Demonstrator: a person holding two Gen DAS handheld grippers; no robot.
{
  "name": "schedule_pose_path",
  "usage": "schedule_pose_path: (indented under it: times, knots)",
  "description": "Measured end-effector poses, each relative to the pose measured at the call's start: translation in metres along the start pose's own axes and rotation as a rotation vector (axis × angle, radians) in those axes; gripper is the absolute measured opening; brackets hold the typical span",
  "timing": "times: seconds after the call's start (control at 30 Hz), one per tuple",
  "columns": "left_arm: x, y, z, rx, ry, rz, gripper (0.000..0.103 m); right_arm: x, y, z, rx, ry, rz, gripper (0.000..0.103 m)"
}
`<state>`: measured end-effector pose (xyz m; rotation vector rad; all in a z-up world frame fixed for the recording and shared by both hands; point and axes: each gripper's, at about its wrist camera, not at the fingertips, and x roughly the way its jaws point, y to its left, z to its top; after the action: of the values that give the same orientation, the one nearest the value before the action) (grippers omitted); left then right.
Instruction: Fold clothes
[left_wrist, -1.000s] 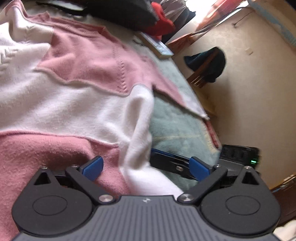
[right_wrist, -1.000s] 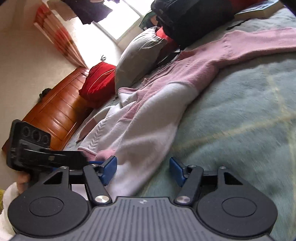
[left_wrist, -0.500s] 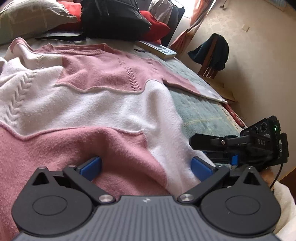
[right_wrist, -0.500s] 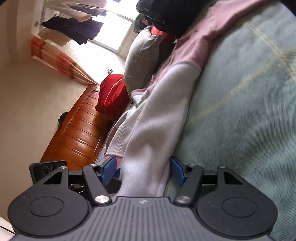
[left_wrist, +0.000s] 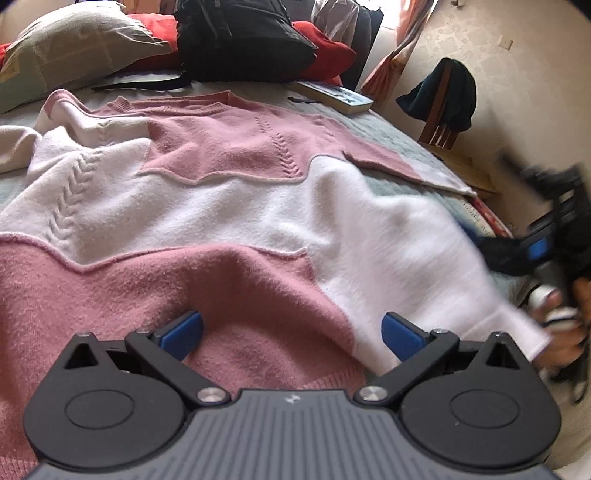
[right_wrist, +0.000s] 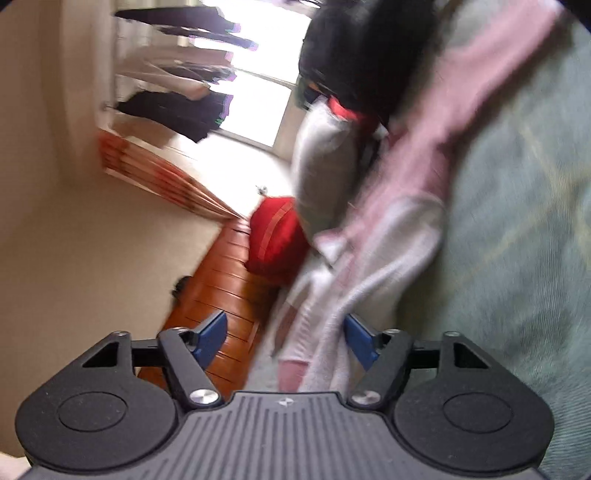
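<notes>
A pink and white knit sweater (left_wrist: 229, 199) lies spread on the bed. My left gripper (left_wrist: 291, 332) is open, its blue pads either side of the pink hem, which bulges between them. My right gripper (right_wrist: 286, 338) is open too, with the sweater's white edge (right_wrist: 373, 280) running up beside its right pad. In the left wrist view the right gripper (left_wrist: 543, 251) shows blurred at the sweater's right side, beside the white part. The right wrist view is tilted and blurred.
A green-grey bedspread (right_wrist: 517, 236) covers the bed. At its head lie a grey pillow (left_wrist: 74, 48), a black backpack (left_wrist: 243, 37), red cushions (right_wrist: 277, 236) and a book (left_wrist: 336, 96). A chair with dark clothing (left_wrist: 443, 99) stands by the wall. A wooden headboard (right_wrist: 221, 288) is left.
The left gripper moved from the sweater's side edge to its pink hem. The right gripper rolled and swung out to the sweater's right side; both stay open.
</notes>
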<state>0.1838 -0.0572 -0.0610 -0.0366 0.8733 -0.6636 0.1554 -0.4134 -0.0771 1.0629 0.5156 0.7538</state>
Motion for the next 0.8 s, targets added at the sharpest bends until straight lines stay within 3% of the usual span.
schedule_pose_path:
  times: [0.07, 0.2, 0.37, 0.53, 0.7, 0.8]
  knots:
    - [0.001, -0.002, -0.001, 0.013, 0.004, 0.015, 0.102, -0.011, 0.009, 0.004, -0.038, -0.019, -0.004, 0.078]
    - [0.003, -0.009, -0.005, 0.066, 0.004, 0.043, 0.102, -0.022, 0.004, 0.001, -0.018, -0.014, -0.109, 0.079]
    - [0.003, -0.014, -0.009, 0.141, 0.004, 0.065, 0.102, -0.02, -0.028, -0.029, 0.15, 0.065, -0.166, 0.079]
    - [-0.004, -0.007, -0.005, 0.099, 0.004, 0.069, 0.102, -0.028, -0.03, -0.048, 0.172, 0.087, -0.204, 0.079]
    - [-0.018, -0.007, 0.005, 0.053, -0.03, 0.048, 0.102, -0.029, -0.022, -0.038, 0.16, 0.048, -0.154, 0.084]
    - [-0.026, -0.017, 0.018, 0.053, -0.046, -0.017, 0.102, -0.018, -0.018, -0.038, 0.129, 0.065, -0.191, 0.084]
